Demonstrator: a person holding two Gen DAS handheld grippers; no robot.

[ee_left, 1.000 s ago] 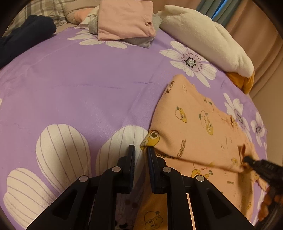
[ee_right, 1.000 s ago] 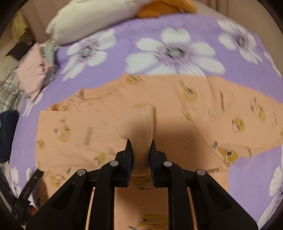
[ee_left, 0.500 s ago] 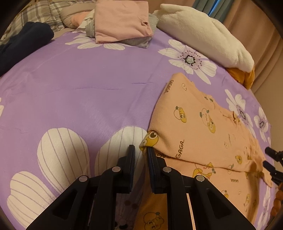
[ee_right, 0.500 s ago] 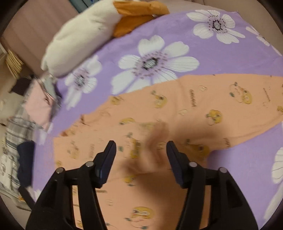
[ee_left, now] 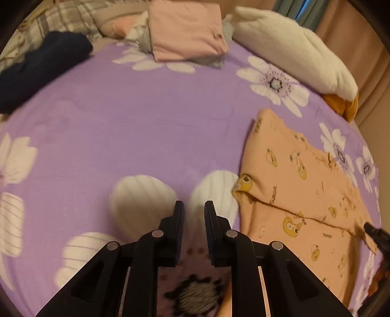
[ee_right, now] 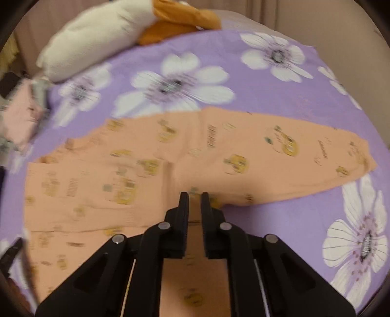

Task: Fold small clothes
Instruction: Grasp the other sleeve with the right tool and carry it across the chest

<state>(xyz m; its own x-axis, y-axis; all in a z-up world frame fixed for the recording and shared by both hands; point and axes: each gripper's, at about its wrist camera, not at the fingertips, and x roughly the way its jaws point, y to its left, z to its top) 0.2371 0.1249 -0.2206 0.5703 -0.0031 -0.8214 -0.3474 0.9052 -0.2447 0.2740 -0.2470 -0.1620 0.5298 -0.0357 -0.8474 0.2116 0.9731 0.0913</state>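
Observation:
An orange child's garment (ee_left: 299, 195) with yellow cartoon prints lies flat on the purple flowered bedsheet (ee_left: 146, 126); one part is folded over the body. In the right wrist view the garment (ee_right: 170, 161) spreads across the middle, with a long sleeve or leg reaching right. My left gripper (ee_left: 193, 209) hovers over the sheet to the left of the garment's corner, jaws a little apart, nothing between them. My right gripper (ee_right: 194, 197) is over the garment's near edge, jaws narrowly apart and empty. Its tip (ee_left: 373, 231) shows at the far right of the left wrist view.
A folded pink cloth (ee_left: 187, 29) lies on grey clothes at the back. A dark navy garment (ee_left: 39, 70) lies at the back left. A white pillow (ee_left: 292, 48) and an orange cushion (ee_right: 180, 22) lie along the far edge. A pink patterned cloth (ee_left: 195, 280) lies under my left gripper.
My right gripper opened, dropped the raised fold of the garment, then narrowed again. My left gripper let go of the garment's corner and moved left off it.

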